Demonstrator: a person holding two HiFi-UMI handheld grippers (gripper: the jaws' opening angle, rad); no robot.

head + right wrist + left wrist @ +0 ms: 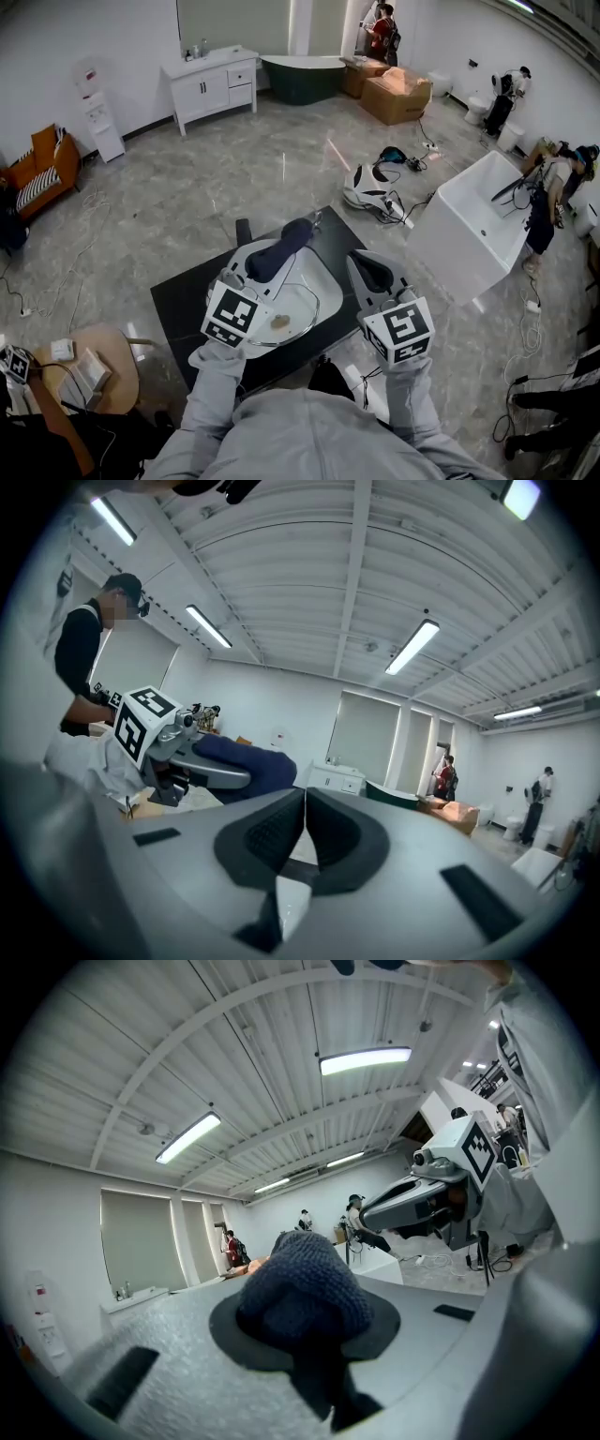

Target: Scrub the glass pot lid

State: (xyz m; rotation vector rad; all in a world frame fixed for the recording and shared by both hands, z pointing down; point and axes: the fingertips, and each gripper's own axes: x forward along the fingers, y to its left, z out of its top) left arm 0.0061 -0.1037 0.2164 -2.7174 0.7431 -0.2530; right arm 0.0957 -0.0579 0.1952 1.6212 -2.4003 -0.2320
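The glass pot lid (298, 302) lies in a white basin (323, 269) on the black table (178, 302), and a brown smear shows on the glass. Above the basin's far side my left gripper (286, 242) is shut on a dark blue knitted cloth (279, 251), held off the lid. In the left gripper view the cloth (305, 1288) bulges out between the jaws and hides them. My right gripper (368, 268) hovers to the right of the basin, shut, with nothing in it; in the right gripper view its pads (330, 832) meet.
A small round wooden table (103, 361) with small items stands at lower left. A white bathtub (473, 225) sits to the right, with cables and a device (370, 187) on the floor beyond the table. A white cabinet (214, 82) and people are far back.
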